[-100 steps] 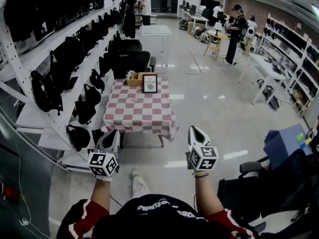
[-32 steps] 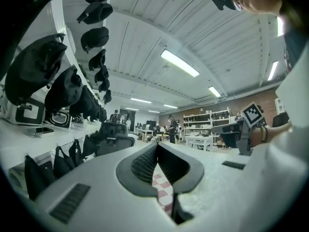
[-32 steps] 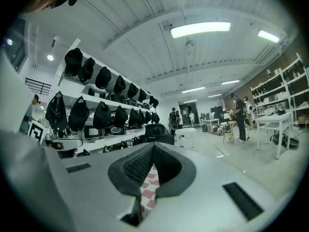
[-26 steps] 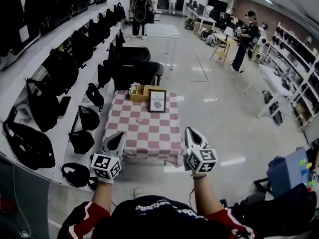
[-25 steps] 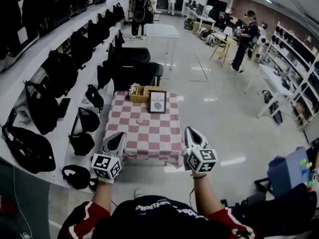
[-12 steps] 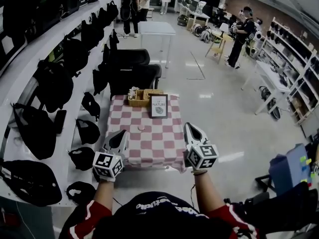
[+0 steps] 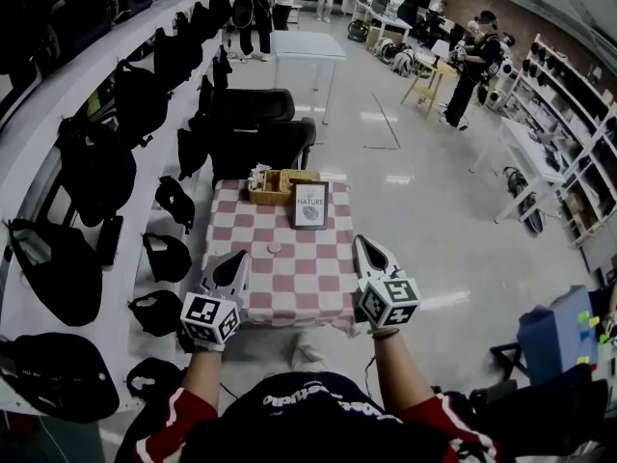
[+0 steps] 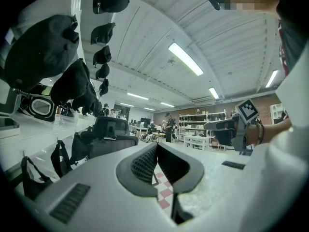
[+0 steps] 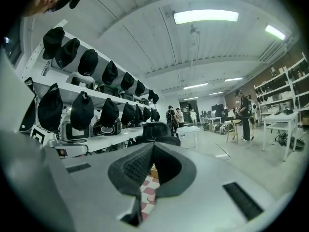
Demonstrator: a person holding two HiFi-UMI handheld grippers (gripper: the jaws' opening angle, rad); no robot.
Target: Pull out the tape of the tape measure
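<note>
Head view: left gripper (image 7: 229, 268) and right gripper (image 7: 372, 255) are held level at lower centre, over the near edge of the checked table (image 7: 323, 283). A small round item (image 7: 274, 248) lies mid-cloth, too small to confirm as the tape measure. Left gripper view: jaws closed, empty. Right gripper view: jaws closed, empty.

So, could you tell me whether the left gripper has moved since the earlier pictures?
Yes: the left gripper has advanced toward the checkered table; earlier its tip sat at the table's near edge, now it overlaps the tabletop's middle.
</note>
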